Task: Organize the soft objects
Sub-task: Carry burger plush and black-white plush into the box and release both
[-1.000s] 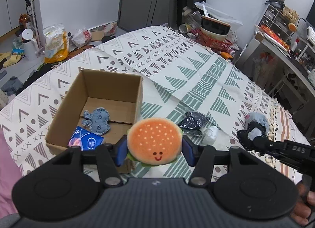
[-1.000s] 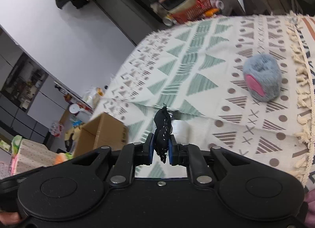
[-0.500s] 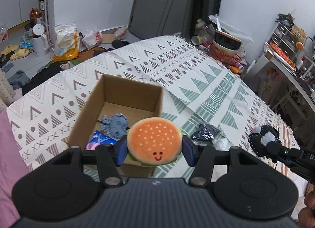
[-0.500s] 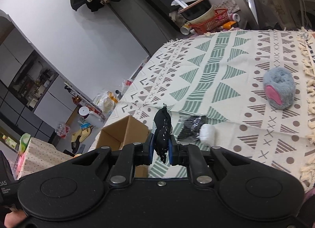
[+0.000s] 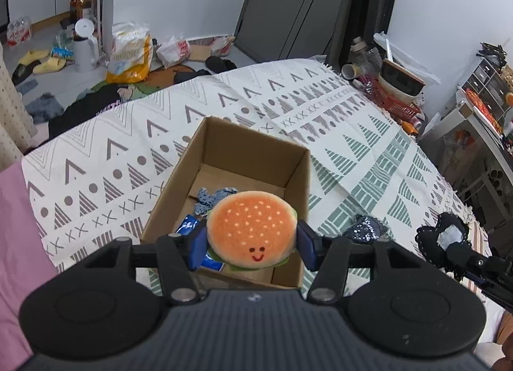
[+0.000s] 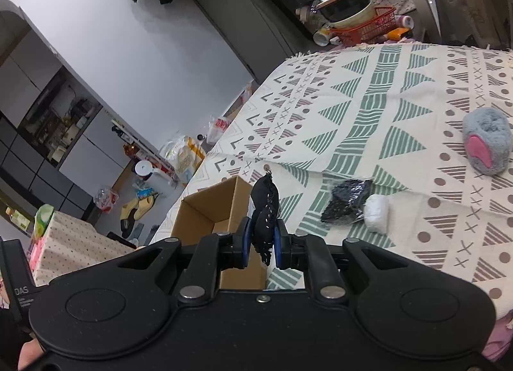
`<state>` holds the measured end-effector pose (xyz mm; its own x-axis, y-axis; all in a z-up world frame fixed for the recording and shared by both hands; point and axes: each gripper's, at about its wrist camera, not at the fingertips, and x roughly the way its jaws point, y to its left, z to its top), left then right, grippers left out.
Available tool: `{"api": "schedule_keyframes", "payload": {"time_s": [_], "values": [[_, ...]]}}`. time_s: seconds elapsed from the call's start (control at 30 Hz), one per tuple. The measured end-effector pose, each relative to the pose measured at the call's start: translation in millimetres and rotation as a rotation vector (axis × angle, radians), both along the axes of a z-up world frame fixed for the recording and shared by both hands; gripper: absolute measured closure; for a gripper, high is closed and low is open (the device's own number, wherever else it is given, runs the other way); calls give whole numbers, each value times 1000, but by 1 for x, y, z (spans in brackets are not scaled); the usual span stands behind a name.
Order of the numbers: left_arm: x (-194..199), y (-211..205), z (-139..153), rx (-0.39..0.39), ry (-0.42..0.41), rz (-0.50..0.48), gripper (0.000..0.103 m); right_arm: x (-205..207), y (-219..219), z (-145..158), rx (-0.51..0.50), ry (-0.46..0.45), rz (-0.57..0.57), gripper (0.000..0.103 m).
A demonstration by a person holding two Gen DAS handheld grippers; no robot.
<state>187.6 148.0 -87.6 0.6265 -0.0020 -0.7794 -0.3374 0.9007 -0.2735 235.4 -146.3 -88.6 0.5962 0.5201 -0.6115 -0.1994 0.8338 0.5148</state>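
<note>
left gripper (image 5: 251, 244) squeezing the orange smiley burger plush (image 5: 251, 229) above the open brown cardboard box (image 5: 224, 159), right gripper (image 6: 261, 242) pinching a black lacy fabric piece (image 6: 264, 210)

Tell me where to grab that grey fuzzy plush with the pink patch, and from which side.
Take the grey plush across its rounded fuzzy body, coming from above. It lies alone on the patterned cloth, clear of the sequin bag, so a top-down pinch looks open. Both claws are full now: the right claw holds a black pouch, the left claw a burger plush.
</note>
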Motion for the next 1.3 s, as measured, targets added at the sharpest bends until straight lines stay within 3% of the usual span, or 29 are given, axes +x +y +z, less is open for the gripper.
{"api": "schedule_keyframes", "payload": {"time_s": [0.8, 0.97, 1.1, 1.3], "values": [[40, 18, -66, -82, 149, -50, 47, 27, 72, -24, -22, 75, 63, 88], [44, 22, -74, -142, 166, -57, 40, 34, 83, -29, -33, 90, 66, 88], [43, 31, -73, -180, 155, -55, 35, 39, 92, -31, -31, 97, 69, 88], [37, 51, -57, -137, 118, -15, 35, 43, 110, -34, -28, 106, 94, 88]]}}
